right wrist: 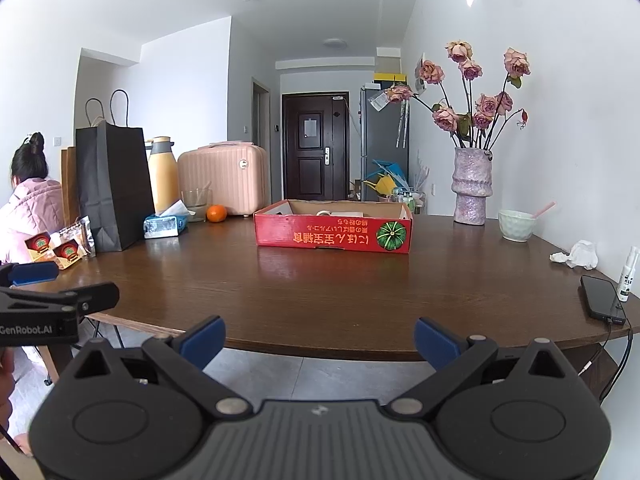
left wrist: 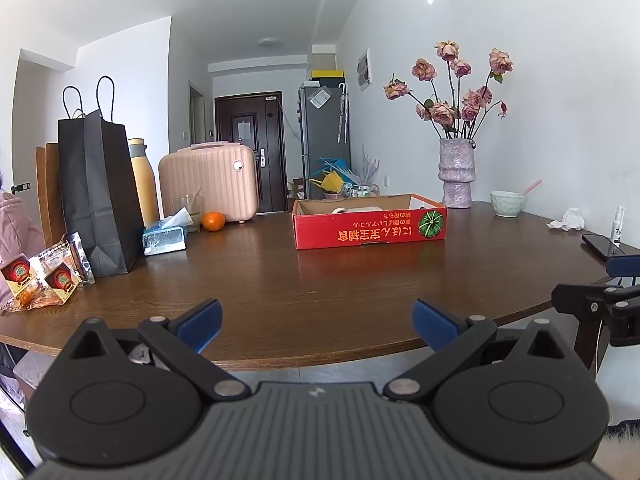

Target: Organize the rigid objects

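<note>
A shallow red cardboard box (left wrist: 370, 229) (right wrist: 334, 232) with a green pumpkin print sits mid-table, with a tape roll (left wrist: 340, 211) (right wrist: 323, 213) and flat pale items inside. My left gripper (left wrist: 316, 326) hovers at the near table edge, open and empty, well short of the box. My right gripper (right wrist: 318, 342) is likewise open and empty at the near edge. Each gripper shows in the other's view: the right one (left wrist: 618, 280) at the right edge, the left one (right wrist: 48, 284) at the left edge.
On the brown table (left wrist: 320, 280) (right wrist: 340, 288): black paper bag (left wrist: 96, 192), snack packets (left wrist: 44, 276), tissue pack (left wrist: 164, 236), orange (left wrist: 213, 221), pink case (left wrist: 208, 180), vase of roses (left wrist: 456, 172), bowl (left wrist: 508, 203), phone (right wrist: 602, 294), spray bottle (right wrist: 627, 274). A person in pink (right wrist: 28, 208) sits far left.
</note>
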A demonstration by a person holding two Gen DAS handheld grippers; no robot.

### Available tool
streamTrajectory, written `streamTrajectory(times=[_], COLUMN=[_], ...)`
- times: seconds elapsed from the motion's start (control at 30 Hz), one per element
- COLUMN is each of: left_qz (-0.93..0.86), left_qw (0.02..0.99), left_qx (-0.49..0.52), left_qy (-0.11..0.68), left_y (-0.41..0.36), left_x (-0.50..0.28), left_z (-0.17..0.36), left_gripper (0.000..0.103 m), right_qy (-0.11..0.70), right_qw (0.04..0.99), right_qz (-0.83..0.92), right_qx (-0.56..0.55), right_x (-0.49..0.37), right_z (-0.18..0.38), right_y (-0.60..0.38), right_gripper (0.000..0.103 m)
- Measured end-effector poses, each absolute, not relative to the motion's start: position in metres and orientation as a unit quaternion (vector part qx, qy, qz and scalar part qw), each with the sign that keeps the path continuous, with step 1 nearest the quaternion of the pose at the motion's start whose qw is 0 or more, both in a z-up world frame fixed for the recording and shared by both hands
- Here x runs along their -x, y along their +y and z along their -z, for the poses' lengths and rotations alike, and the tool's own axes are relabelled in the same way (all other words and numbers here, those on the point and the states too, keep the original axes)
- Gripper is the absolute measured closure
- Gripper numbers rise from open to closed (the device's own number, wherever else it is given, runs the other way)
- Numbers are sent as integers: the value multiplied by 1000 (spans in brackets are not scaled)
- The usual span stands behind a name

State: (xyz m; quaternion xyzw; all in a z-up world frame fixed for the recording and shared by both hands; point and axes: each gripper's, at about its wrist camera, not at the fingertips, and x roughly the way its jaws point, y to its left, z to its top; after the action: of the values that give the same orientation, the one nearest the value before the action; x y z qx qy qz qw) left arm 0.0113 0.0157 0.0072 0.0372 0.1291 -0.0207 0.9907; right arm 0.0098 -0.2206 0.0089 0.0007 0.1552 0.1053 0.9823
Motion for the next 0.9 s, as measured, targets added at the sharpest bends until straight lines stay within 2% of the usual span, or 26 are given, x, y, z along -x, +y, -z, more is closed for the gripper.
streamTrajectory(times=[0.9], left_qz=[24], left_qw=[991], left_qx=[-41], left_qy=[126], left_y=[14], left_x=[-11], left_z=[-7], left_gripper=[0], right_qy=[155], right_qw=[982], right_qz=[-105], right_qx=[-4], right_x=[-10], right_z=[-9], right_y=[-220], right_gripper=[2])
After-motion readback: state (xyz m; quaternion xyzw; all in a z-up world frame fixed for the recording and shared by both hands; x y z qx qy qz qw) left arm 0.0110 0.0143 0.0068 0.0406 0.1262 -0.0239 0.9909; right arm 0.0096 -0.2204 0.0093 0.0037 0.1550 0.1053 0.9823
